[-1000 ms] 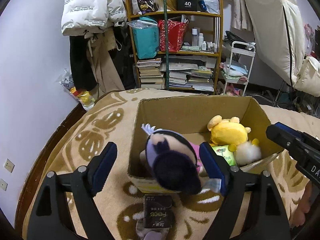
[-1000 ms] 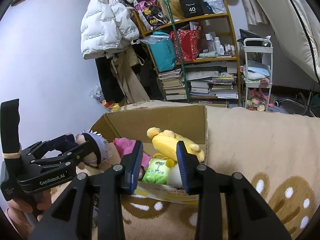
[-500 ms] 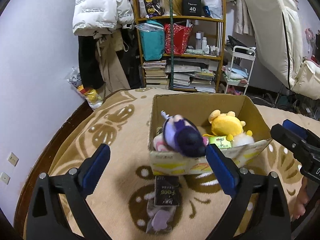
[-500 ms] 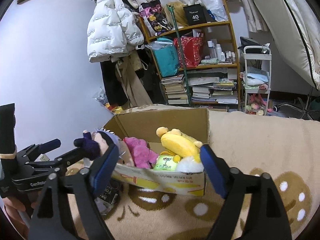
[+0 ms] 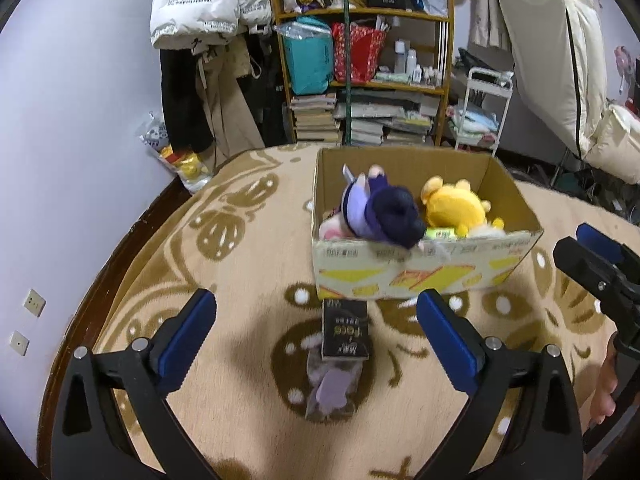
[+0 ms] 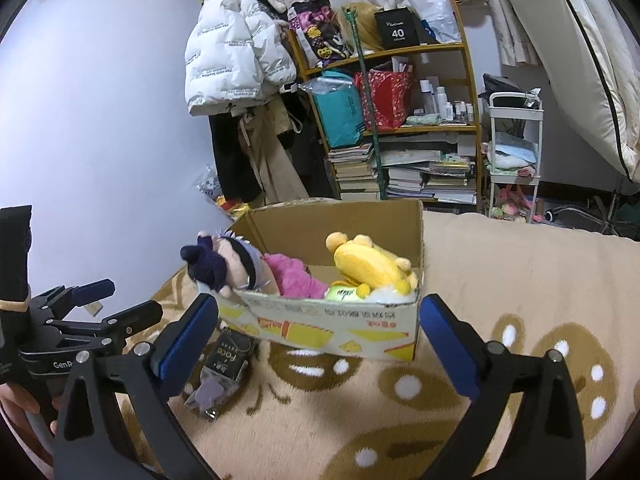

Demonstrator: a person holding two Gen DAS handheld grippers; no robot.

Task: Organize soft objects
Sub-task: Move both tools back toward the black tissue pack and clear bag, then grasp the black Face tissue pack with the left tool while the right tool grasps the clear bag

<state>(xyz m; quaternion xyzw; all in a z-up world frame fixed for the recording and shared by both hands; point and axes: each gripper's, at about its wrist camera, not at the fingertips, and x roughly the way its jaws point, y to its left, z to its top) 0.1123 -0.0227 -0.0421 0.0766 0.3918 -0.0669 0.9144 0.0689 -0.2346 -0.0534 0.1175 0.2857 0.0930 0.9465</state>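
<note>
A cardboard box (image 5: 424, 272) (image 6: 336, 326) stands on a beige patterned blanket. In it lie a purple-haired doll (image 5: 380, 212) (image 6: 224, 266) draped over the front edge, a yellow plush (image 5: 454, 208) (image 6: 370, 266), a pink plush (image 6: 294, 278) and a green packet (image 6: 343, 292). My left gripper (image 5: 316, 336) is open and empty, well in front of the box. My right gripper (image 6: 318, 340) is open and empty, in front of the box. A black pack (image 5: 345, 330) (image 6: 231, 356) and a purple soft item (image 5: 334, 388) (image 6: 208, 392) lie before the box.
A shelf (image 5: 360, 80) with books, bags and bottles stands behind the blanket, with hanging coats (image 5: 196, 12) to its left and a white cart (image 5: 480, 116) to its right. The blanket (image 6: 520, 280) stretches right of the box. The wall (image 5: 60, 160) is at the left.
Both grippers have pulled back from the box and stand wide open. The doll was between the left fingers a second ago and now rests on the box's front edge.
</note>
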